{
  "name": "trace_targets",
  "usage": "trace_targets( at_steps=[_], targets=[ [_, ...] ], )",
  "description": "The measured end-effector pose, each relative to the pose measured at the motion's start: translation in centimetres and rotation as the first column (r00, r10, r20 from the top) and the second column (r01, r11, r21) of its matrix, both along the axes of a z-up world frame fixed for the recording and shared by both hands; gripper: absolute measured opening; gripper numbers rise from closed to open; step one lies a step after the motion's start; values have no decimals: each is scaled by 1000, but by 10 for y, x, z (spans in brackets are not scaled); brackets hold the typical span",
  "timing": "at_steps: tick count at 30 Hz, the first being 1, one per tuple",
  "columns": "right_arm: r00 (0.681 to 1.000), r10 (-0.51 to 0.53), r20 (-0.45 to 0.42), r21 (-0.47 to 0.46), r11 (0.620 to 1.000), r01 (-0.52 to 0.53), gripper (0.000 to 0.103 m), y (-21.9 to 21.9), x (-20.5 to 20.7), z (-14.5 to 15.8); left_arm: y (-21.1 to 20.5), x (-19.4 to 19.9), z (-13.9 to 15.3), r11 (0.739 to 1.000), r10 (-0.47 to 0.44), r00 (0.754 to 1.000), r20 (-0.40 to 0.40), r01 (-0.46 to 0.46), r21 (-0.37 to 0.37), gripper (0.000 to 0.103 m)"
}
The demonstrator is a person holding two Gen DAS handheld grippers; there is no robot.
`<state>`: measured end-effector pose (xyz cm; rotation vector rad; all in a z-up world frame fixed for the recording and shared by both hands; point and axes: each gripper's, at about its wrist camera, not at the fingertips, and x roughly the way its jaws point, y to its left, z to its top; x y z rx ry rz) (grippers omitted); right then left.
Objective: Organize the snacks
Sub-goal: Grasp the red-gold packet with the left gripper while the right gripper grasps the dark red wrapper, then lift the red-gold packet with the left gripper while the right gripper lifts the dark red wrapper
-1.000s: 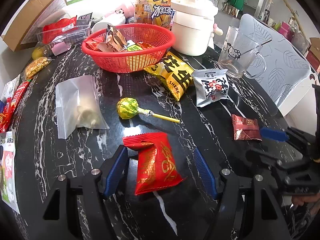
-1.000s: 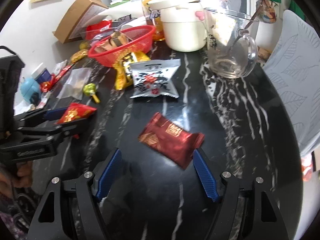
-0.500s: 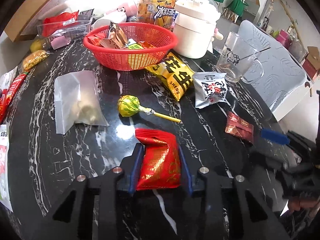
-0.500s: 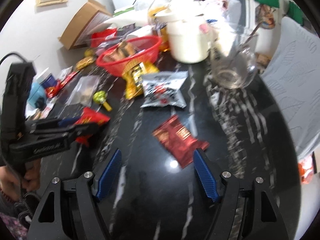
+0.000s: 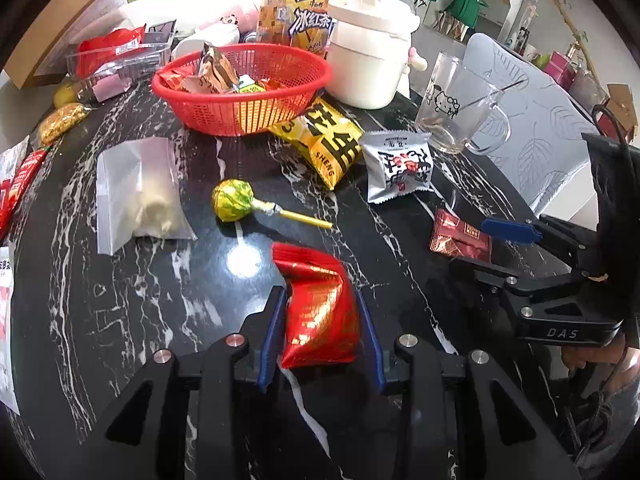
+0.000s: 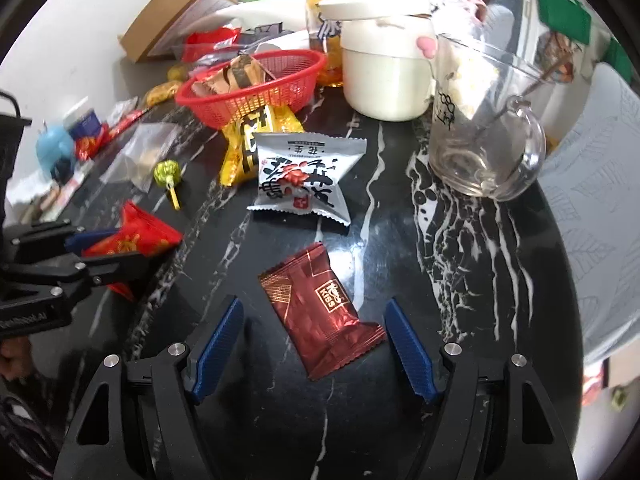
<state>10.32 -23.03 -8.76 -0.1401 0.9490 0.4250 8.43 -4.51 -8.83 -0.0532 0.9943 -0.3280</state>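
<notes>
My left gripper [image 5: 320,320] is shut on a red-and-gold snack packet [image 5: 318,308], squeezing it just above the black marble table; the packet also shows in the right wrist view [image 6: 132,240]. My right gripper [image 6: 312,340] is open, its blue pads either side of a dark red chocolate packet [image 6: 320,312] lying flat; this packet also shows in the left wrist view [image 5: 460,236]. A red mesh basket [image 5: 248,80] at the back holds several snacks. A lollipop [image 5: 236,202], a yellow peanut bag [image 5: 326,140] and a silver peanut packet [image 6: 304,176] lie between.
A clear zip bag [image 5: 136,192] lies left of the lollipop. A white pot [image 5: 370,56], an iced tea bottle [image 5: 298,8] and a glass mug [image 6: 480,140] stand at the back right. Small packets [image 5: 20,184] crowd the left table edge.
My left gripper closed on the red-and-gold packet and squeezed it narrower. My right gripper moved forward so that the dark red packet now lies between its open pads.
</notes>
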Motion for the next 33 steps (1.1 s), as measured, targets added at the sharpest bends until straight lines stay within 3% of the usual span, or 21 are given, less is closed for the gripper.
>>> trace_targets(
  at_steps=[4,7,17,25,33],
  targets=[
    [1000,4,23,-48,999,-2,43,5,-6,1,2,-2,-3,1000,7,1000,-8,-7,-10,35],
    [1000,-6,16,-32,999,7,38,5,-11,1,3,-1,-3,1000,12,1000,-10,-12,-17,35],
    [1000,4,-19,2,1000,-4,36,13,-41,3,4,-11,-2,999,-3,999,-46,0,-47,34],
    [998,-33,-48,45,998,35,36,6,-66,5,1,-43,-2,997,-64,995,-79,60,-44,34],
    [997,-54,-52,59,997,57,43,7,-81,5,-4,-58,-2,997,-80,993,-90,78,-27,34]
  ],
)
